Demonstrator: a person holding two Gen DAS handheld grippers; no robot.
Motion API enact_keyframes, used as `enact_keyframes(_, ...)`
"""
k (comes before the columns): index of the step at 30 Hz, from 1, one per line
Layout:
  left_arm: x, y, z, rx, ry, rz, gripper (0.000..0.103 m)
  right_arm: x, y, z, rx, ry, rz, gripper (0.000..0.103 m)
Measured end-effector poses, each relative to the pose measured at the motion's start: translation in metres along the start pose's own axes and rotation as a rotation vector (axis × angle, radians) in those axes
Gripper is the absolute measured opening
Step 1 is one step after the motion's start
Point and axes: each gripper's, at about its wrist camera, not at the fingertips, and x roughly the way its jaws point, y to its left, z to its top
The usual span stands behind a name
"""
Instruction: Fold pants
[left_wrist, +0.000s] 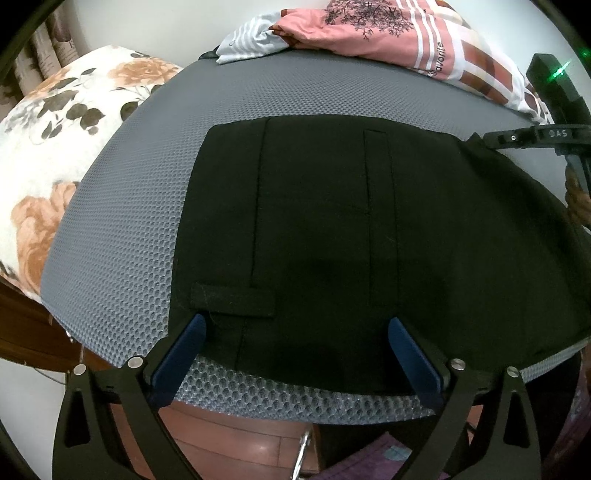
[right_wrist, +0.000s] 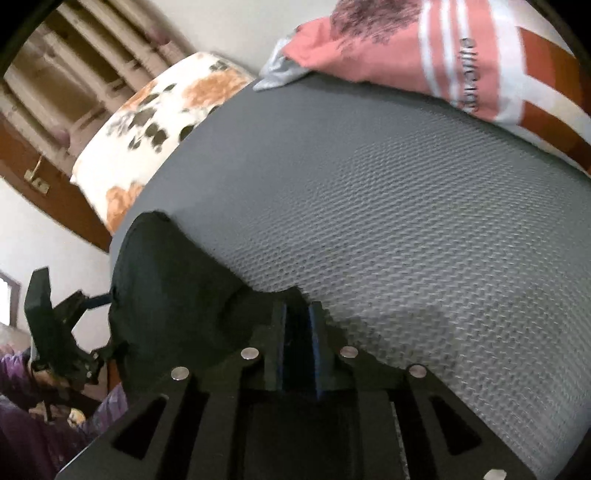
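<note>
Grey mesh-covered bed (left_wrist: 155, 155) carries black fabric pants (left_wrist: 332, 221) already folded compact; left gripper (left_wrist: 295, 347) gapes wide over them, right gripper (right_wrist: 298, 314) pinches an edge, perhaps for another fold.

The right gripper (right_wrist: 297, 314) is pinching the black pants (right_wrist: 173, 288) with nearly closed jaws at the grey mattress's (right_wrist: 406, 221) near edge. The left gripper (right_wrist: 88, 325) is hovering beside the pants' far end.
</note>
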Motion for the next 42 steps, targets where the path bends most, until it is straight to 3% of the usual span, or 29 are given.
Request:
enact_keyframes(5,0.0,-0.001,-0.002,0.002,-0.012,0.001,0.099,0.006,0.019,0.001,-0.078,0.032,0.032,0.008)
enact_keyframes(8,0.0,-0.002,-0.002,-0.001,-0.012,0.001,0.099,-0.005,0.018,0.004,-0.09,-0.017,-0.052,0.009)
enact_keyframes(9,0.0,-0.003,-0.002,0.0,-0.012,0.002,0.099,-0.009,0.014,0.005,-0.081,-0.037,-0.078,0.015)
enact_keyframes(11,0.0,-0.002,-0.002,0.001,-0.013,0.002,0.099,-0.016,0.003,0.008,-0.05,-0.049,-0.104,0.04)
enact_keyframes(12,0.0,-0.002,-0.002,0.001,-0.013,0.002,0.099,-0.018,-0.001,0.008,-0.042,-0.05,-0.096,0.063)
enact_keyframes(14,0.0,-0.002,-0.002,0.001,-0.013,0.002,0.1,-0.017,-0.006,0.006,-0.035,-0.031,-0.063,0.066)
enact_keyframes(15,0.0,-0.002,-0.002,0.001,-0.013,0.002,0.1,-0.016,-0.006,0.005,-0.038,-0.02,-0.055,0.064)
enact_keyframes(17,0.0,-0.001,-0.002,0.002,-0.014,0.003,0.1,-0.006,-0.002,0.003,-0.068,0.028,-0.044,0.043)
enact_keyframes(18,0.0,-0.001,-0.002,0.002,-0.014,0.003,0.1,-0.003,0.0,0.001,-0.078,0.05,-0.046,0.021)
enact_keyframes(21,0.0,-0.001,-0.002,0.003,-0.014,0.003,0.1,0.002,0.007,0.0,-0.116,0.067,-0.072,0.019)
enact_keyframes(25,0.001,-0.002,-0.002,0.005,-0.017,0.004,0.1,-0.016,0.004,-0.002,-0.096,0.026,0.007,0.011)
enact_keyframes(30,0.001,-0.002,-0.001,0.006,-0.017,0.004,0.101,-0.024,0.011,-0.008,-0.132,0.028,0.082,0.01)
enact_keyframes(35,0.001,-0.003,-0.001,0.006,-0.018,0.005,0.101,-0.023,0.02,-0.01,-0.228,0.087,-0.075,0.011)
enact_keyframes(42,0.001,-0.002,-0.001,0.006,-0.018,0.004,0.102,-0.018,0.024,-0.016,-0.225,0.12,-0.015,0.012)
